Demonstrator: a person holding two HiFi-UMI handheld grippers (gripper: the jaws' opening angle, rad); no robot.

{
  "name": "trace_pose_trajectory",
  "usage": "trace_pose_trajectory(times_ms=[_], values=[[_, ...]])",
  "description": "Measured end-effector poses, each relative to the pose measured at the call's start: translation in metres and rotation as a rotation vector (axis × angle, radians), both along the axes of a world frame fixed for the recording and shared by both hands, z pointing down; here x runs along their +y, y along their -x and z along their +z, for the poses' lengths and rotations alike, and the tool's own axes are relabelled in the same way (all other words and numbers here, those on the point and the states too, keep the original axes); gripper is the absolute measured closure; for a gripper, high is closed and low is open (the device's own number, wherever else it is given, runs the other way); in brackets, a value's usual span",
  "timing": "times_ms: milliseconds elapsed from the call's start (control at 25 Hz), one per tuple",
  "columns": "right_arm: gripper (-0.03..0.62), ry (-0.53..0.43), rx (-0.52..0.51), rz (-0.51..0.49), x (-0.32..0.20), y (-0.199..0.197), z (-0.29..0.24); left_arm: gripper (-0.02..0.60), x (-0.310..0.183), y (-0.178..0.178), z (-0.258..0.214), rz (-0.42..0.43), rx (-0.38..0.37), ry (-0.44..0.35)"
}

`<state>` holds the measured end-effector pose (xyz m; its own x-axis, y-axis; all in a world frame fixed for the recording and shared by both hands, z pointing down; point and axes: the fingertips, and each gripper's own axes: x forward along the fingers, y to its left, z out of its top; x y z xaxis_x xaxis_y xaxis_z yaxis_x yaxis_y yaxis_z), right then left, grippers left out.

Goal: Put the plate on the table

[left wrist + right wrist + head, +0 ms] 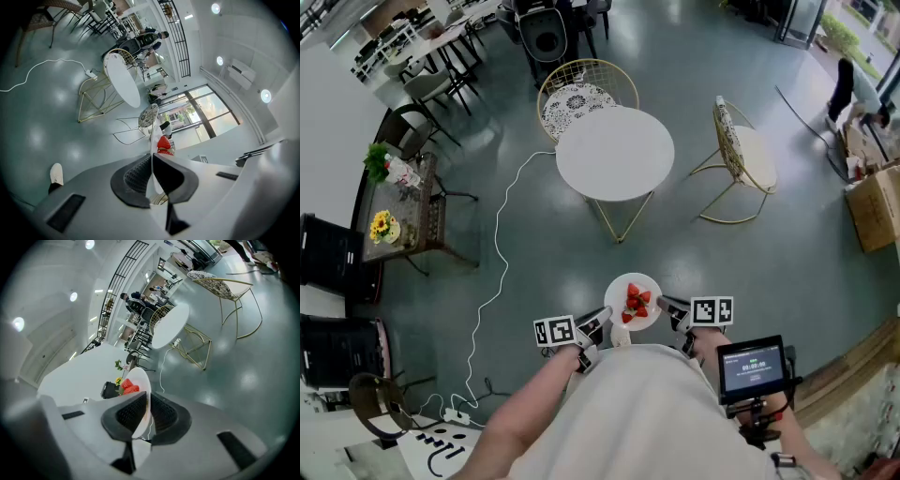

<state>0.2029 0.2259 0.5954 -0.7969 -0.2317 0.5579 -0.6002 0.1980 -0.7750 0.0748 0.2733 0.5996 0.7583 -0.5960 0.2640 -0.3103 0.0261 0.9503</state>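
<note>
The grey floor (769,244) fills most of the head view, and the round white table (615,153) stands on it in the far middle. One gold wire chair (581,89) is tucked at the table's far side and a second chair (745,159) stands to its right. The table top is bare.

The plate (639,280) is not on it yet. It hangs in the air at the near edge of the scene, close in front of the person's body, well apart from the table, with open floor between the two. The table lies almost straight ahead of the plate, on its far side and only slightly to the left, so the coming move looks like a plain carry forward.

The plate is round, so what matters is the line between the two grips, and that runs left to right across the direction of travel. The left gripper (600,319) is clamped on the plate's left rim, which shows edge-on between its ribbed pads in its own view. The right gripper (670,309) is clamped on the right rim in the same way. Neither hand is nearer the table, so both probably need to advance together.

The red strawberries (636,303) sit loose in the middle of the plate, so it should be kept level on the way.
</note>
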Motion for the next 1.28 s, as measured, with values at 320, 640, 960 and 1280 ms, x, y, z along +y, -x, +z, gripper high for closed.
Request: trace_pose_trajectory(times_ms=[320,640,960,1280], values=[[0.566,-0.053,0.022,-0.032,0.024,-0.046,-0.013,0.565,0.028,-0.049,-0.005,-0.041,-0.003,0.001],[0.566,-0.068,-0.014,-0.015,0.062,-0.093,-0.024,0.563,0.069,-0.089,-0.017,-0.074,-0.053,-0.017],[0.566,-0.049,-0.005,-0.059,0.084,-0.087,-0.029,0.563,0.094,-0.090,-0.022,-0.131,-0.070,0.000],[0.566,-0.052,-0.005,-0.070,0.090,-0.079,-0.026,0.563,0.101,-0.083,-0.017,-0.141,-0.083,0.007]])
